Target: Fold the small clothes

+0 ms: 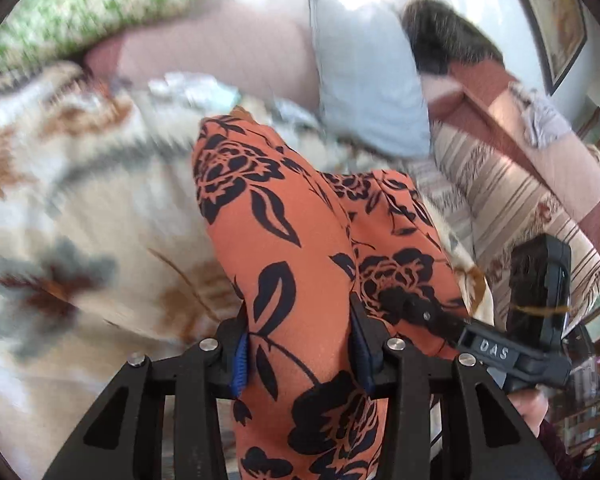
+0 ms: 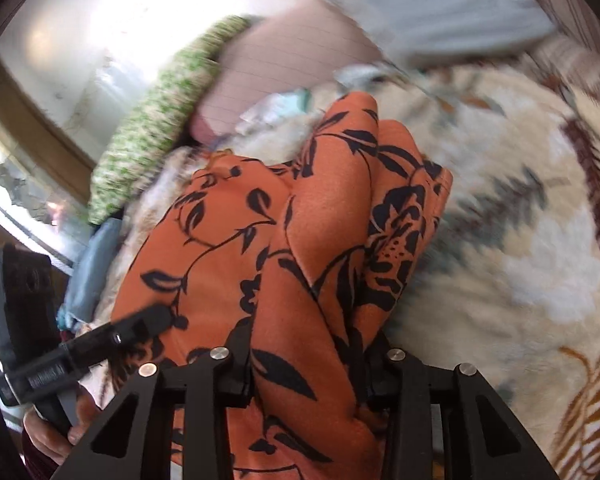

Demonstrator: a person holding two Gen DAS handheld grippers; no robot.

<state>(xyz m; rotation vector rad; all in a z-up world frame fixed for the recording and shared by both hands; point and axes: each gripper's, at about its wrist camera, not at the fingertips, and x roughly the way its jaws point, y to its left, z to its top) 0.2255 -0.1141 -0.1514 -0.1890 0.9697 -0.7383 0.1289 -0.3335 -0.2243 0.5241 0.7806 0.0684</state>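
I am pinching the orange floral garment [image 1: 292, 248] in my left gripper [image 1: 300, 356], its blue-padded fingers [image 1: 240, 360] pressing a gathered fold that is rising up the middle of the left wrist frame. My right gripper [image 2: 308, 372] is clamping the same cloth, bunched through the centre of its own view. Beneath, the cream floral blanket [image 1: 60, 208] is lying blurred across the left, and a pale blue pillow [image 1: 364, 80] is sitting at upper right.

Black two-finger grippers with silver screws

Left gripper [image 1: 300, 354] is showing blue finger pads [image 1: 241, 364]; right gripper [image 1: 396, 300] is wearing "DAS" lettering.
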